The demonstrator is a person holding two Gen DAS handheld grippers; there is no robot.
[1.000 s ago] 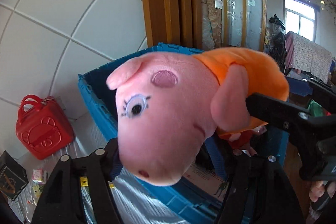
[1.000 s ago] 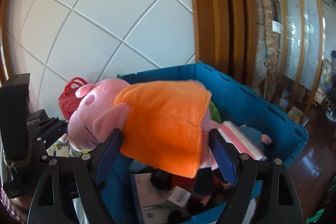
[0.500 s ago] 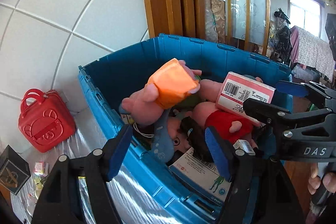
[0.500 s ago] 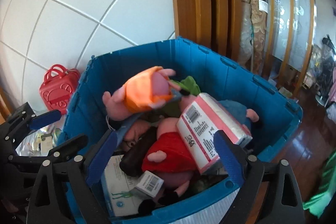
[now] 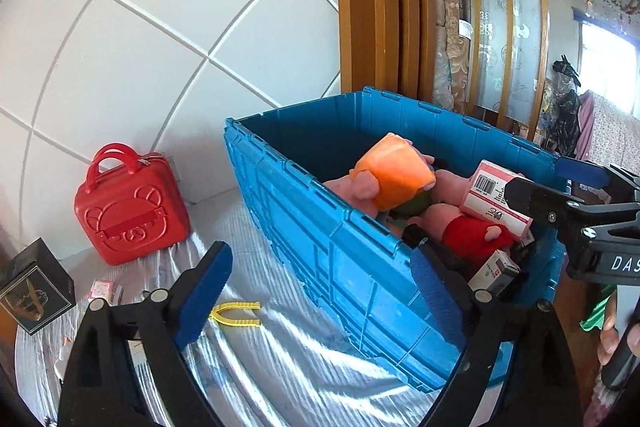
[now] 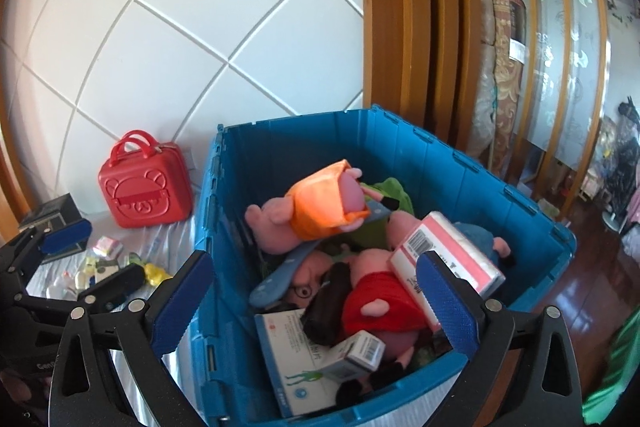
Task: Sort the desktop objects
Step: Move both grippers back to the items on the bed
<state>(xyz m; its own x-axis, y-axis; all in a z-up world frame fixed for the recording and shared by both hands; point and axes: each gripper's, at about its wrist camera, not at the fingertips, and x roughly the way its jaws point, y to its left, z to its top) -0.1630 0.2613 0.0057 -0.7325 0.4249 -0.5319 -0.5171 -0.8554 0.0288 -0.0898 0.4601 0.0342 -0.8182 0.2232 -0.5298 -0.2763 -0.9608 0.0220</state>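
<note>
A pink pig plush in an orange dress [image 5: 388, 183] [image 6: 320, 211] lies head down on the pile inside the blue crate [image 5: 340, 259] [image 6: 440, 163]. My left gripper [image 5: 320, 291] hovers outside the crate's near wall, over the silver table cover. Its jaws are opening and nothing is between them. My right gripper [image 6: 314, 303] hangs above the crate's near end. Its jaws are also opening, they stand wide, and they hold nothing. Below it lie a pink barcoded box [image 6: 448, 259], a plush in a red dress [image 6: 380, 307] and a white box [image 6: 292, 355].
A red bear-faced case [image 5: 128, 211] [image 6: 144, 195] stands against the white wall left of the crate. A black box [image 5: 34, 287] sits at the far left. A yellow clip [image 5: 236, 315] and several small packets [image 6: 104, 259] lie on the silver cover. Wooden floor lies to the right.
The pig plush, gripped by both grippers a second ago, has dropped into the crate. Both pairs of jaws have spread wider. My left gripper has pulled back to the left, off the crate.
</note>
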